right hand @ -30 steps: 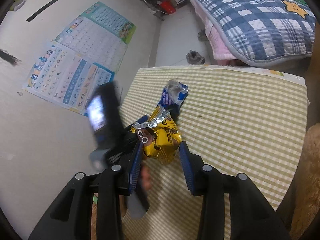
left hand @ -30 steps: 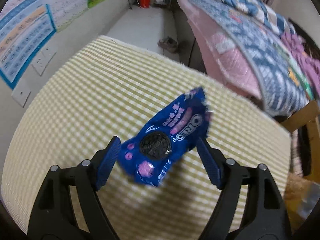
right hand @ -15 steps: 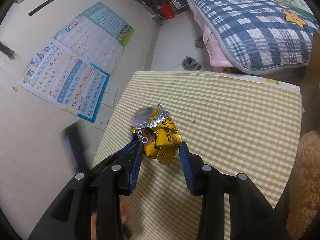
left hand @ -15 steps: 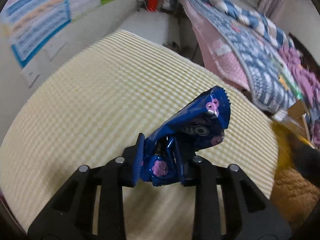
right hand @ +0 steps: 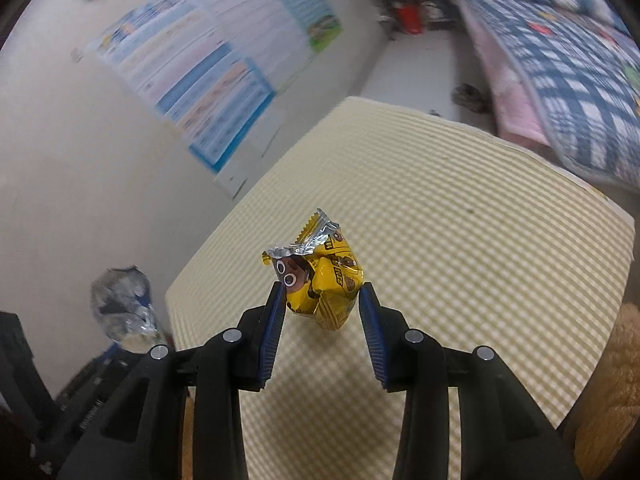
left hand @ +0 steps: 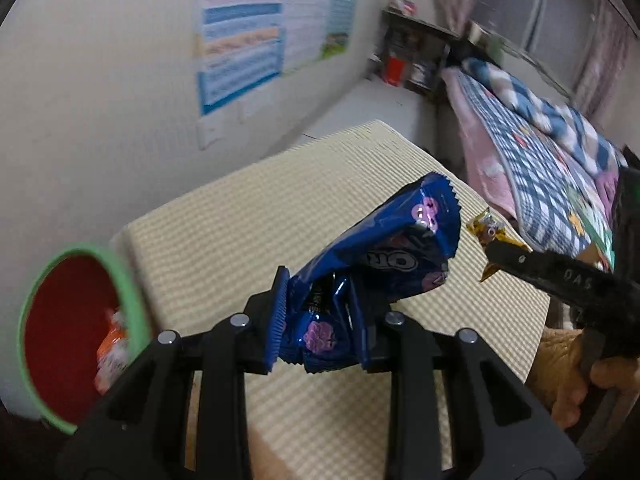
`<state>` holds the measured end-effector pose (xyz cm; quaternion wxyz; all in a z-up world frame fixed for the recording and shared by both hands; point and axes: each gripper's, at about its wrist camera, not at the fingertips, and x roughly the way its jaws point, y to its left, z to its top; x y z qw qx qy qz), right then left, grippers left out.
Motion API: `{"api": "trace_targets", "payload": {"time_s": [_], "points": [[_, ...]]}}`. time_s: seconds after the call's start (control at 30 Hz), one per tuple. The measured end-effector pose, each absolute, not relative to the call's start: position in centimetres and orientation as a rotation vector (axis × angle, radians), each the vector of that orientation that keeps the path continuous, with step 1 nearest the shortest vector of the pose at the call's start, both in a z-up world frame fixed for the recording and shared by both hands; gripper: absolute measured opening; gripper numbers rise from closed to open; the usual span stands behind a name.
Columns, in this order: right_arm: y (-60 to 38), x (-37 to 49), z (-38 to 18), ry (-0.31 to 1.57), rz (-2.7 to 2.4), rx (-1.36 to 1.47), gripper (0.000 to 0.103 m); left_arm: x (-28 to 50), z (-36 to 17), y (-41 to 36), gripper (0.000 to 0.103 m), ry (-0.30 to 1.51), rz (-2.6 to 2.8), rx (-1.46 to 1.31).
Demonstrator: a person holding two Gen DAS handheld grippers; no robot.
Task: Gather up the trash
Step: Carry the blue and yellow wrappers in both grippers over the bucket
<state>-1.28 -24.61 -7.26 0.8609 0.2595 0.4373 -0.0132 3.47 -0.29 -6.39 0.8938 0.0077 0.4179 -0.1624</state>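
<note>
My left gripper (left hand: 320,316) is shut on a crumpled blue Oreo wrapper (left hand: 372,272), held up above the green-checked table (left hand: 248,216). A bin with a green rim (left hand: 132,304) and red inside stands low at the left, an orange wrapper (left hand: 114,344) in it. In the right wrist view my right gripper (right hand: 322,320) is shut on a yellow snack wrapper (right hand: 320,280) with a torn silver top. That gripper and the yellow wrapper (left hand: 486,232) also show at the right of the left wrist view. The blue wrapper's silver inside (right hand: 120,304) appears blurred at the left.
A wall with posters (left hand: 256,36) runs along the table's left side. A bed with a blue plaid quilt (left hand: 532,148) lies beyond the table. A person's hand (left hand: 580,384) grips the right tool at the lower right. A red item sits on a far shelf (left hand: 396,68).
My left gripper shut on the blue wrapper, lifted it and swung left, so the bin came into view. The right gripper rolled and shifted with the yellow wrapper still held.
</note>
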Motion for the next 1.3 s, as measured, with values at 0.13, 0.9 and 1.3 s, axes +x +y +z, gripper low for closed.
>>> {"api": "trace_targets", "payload": {"time_s": [0.13, 0.9, 1.3], "points": [[-21.4, -1.6, -6.6, 0.914, 0.019, 0.482, 0.038, 2.0, -5.2, 2.7, 0.028, 0.825, -0.296, 0.007], [-10.4, -1.6, -4.5, 0.910, 0.150, 0.290, 0.038, 1.4, -4.7, 12.0, 0.028, 0.753, -0.128, -0.080], [-5.9, -0.3, -5.2, 0.939, 0.229, 0.205, 0.038, 1.8, -6.5, 15.3, 0.028, 0.778, -0.056, -0.097]]}}
